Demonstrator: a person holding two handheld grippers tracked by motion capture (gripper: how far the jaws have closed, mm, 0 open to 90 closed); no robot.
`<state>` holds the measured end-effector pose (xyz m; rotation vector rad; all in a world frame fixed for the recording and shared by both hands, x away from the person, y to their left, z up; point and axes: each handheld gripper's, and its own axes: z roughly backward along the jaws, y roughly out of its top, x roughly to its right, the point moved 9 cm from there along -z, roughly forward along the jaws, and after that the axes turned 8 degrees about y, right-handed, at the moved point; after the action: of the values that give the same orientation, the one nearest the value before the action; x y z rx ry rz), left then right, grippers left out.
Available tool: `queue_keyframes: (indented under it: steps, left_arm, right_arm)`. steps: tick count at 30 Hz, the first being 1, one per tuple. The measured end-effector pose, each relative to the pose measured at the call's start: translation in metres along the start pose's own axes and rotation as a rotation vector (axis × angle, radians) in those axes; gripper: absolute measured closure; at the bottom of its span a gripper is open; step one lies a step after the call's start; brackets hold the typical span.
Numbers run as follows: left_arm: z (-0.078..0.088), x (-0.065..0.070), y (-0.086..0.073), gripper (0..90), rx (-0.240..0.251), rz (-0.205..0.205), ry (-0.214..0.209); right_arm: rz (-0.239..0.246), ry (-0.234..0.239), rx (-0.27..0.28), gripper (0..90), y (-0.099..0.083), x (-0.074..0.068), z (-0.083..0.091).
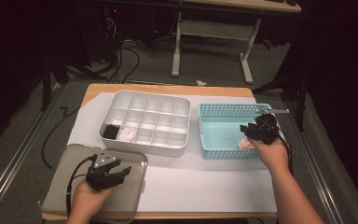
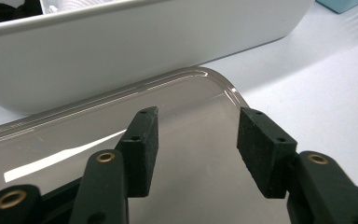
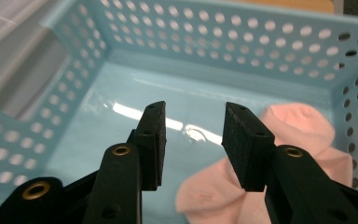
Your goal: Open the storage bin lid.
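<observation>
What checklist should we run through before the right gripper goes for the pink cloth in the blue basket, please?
1. Right gripper jaws open with nothing between them: ok.
2. Pink cloth in reach, lying on the floor of the blue basket beside the jaws: ok.
3. Jaws centred over the cloth: not ok, it lies off to one side.
4. Free compartment in the white divided tray: ok, most are empty.
5. Left gripper open and out of the way over the clear lid: ok.
6. How the cloth is folded underneath: cannot tell.
</observation>
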<state>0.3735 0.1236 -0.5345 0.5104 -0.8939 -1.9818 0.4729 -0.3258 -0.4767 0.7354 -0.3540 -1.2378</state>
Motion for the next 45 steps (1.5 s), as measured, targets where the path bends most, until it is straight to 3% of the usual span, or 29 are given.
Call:
queue_keyframes:
  steps: [8, 19, 25, 34, 40, 45]
  left_arm:
    - [0.000, 0.000, -0.001, 48.8, 0.001, 0.004, -0.008]
    - [-0.002, 0.002, -0.003, 48.9, -0.004, 0.004, -0.019]
    - [-0.003, 0.002, -0.004, 49.0, -0.007, 0.008, -0.022]
    - [-0.001, 0.001, -0.004, 49.0, -0.004, 0.010, -0.023]
    - [-0.001, 0.001, -0.004, 49.0, -0.004, 0.010, -0.021]
    - [-0.001, 0.001, -0.003, 49.1, -0.001, 0.011, -0.022]
  right_arm:
    - [-0.069, -0.017, -0.151, 58.5, -0.016, 0.026, -0.022]
    - [-0.159, -0.023, -0.298, 59.2, -0.037, 0.043, -0.034]
    - [-0.180, -0.009, -0.343, 62.7, -0.044, 0.044, -0.039]
    - [-0.168, -0.007, -0.389, 74.0, -0.050, 0.040, -0.048]
    - [-0.168, -0.010, -0.389, 83.2, -0.050, 0.041, -0.049]
    - [-0.159, -0.010, -0.361, 84.7, -0.045, 0.040, -0.046]
